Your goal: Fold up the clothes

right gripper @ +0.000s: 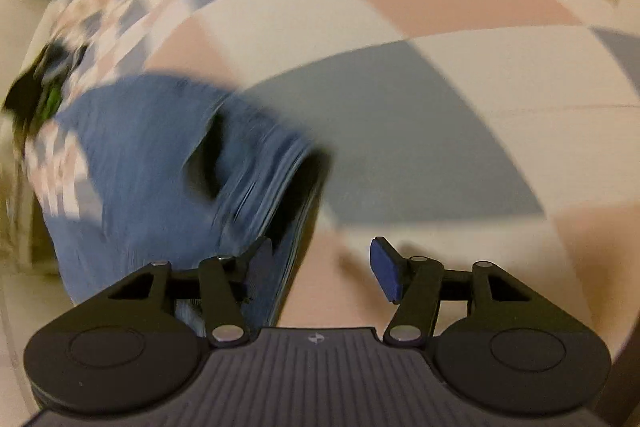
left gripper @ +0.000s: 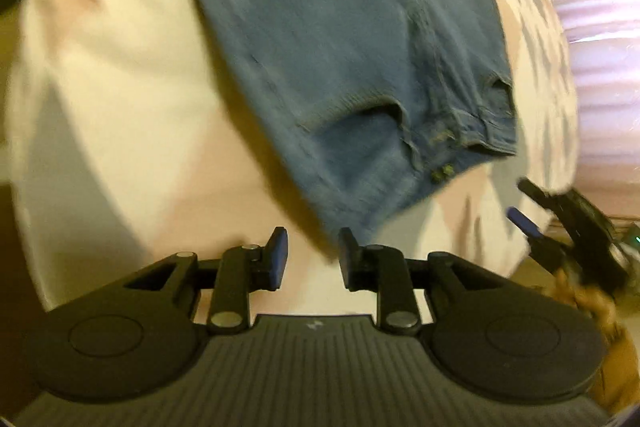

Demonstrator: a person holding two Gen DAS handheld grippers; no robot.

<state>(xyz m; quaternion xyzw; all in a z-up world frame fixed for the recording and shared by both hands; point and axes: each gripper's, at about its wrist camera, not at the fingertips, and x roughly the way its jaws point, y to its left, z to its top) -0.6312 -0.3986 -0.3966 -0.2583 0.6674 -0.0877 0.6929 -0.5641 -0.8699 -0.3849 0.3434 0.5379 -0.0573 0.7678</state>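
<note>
A pair of blue jeans [left gripper: 340, 47] lies on a patchwork bedspread [left gripper: 120, 107], its waistband and pocket end nearest me. My left gripper [left gripper: 312, 259] is open and empty just short of the waist corner, above the bedspread. In the right wrist view the jeans [right gripper: 152, 163] lie at the left, blurred, with the waistband edge running down beside my left finger. My right gripper [right gripper: 320, 271] is open and empty over the bedspread [right gripper: 400, 127], its left finger [right gripper: 260, 259] close against the denim edge. The right gripper [left gripper: 536, 219] also shows at the right edge of the left wrist view.
The bedspread has pink, cream and grey-blue patches. A pale pink ribbed surface [left gripper: 600, 27] stands beyond the bed's right side. A dark object with green marks [right gripper: 44, 83] sits at the far left. The bed's edge drops off at the left [left gripper: 12, 147].
</note>
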